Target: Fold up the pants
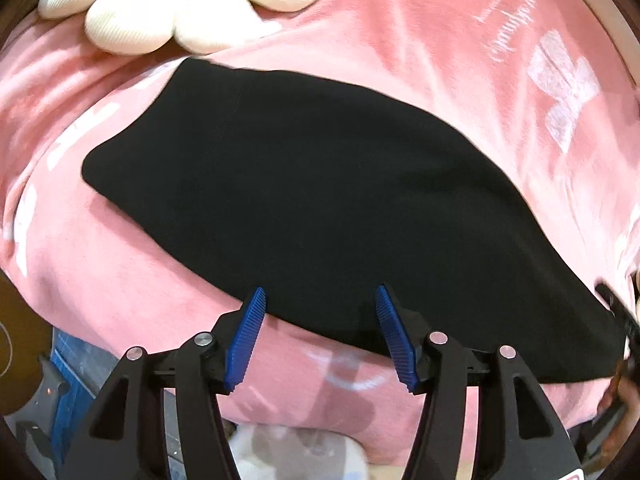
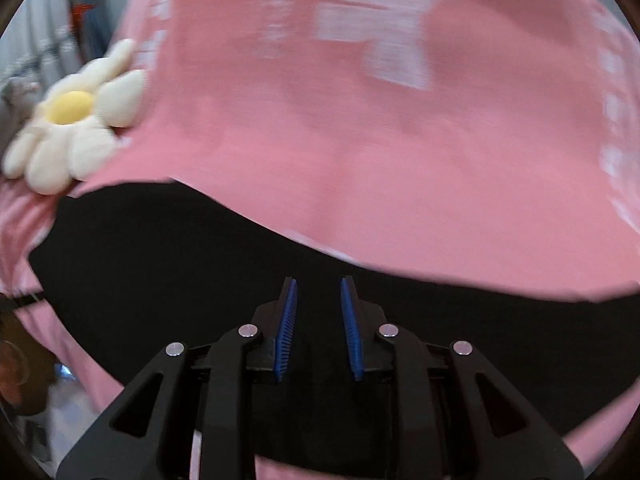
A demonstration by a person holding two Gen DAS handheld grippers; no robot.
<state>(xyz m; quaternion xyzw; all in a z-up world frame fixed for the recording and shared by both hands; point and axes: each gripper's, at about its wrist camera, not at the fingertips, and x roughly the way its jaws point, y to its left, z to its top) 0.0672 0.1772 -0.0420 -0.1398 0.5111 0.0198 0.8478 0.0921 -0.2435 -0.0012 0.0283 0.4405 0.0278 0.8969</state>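
Pants (image 1: 304, 184) lie flat on the pink blanket (image 1: 400, 20). Left hand-held gripper (image 1: 320, 300) is spread, empty over their near edge; right hand-held gripper (image 2: 319, 292) is narrowly parted, empty. A shallow pinch could catch one layer only, or snag the blanket.

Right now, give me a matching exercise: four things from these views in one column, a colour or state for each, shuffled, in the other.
1. pants
2. blanket
3. flower cushion
4. left gripper

a. white petals, yellow centre
b. open, nothing between the pads
c. black, lying flat
d. pink with white print

Pairs: 1-c, 2-d, 3-a, 4-b
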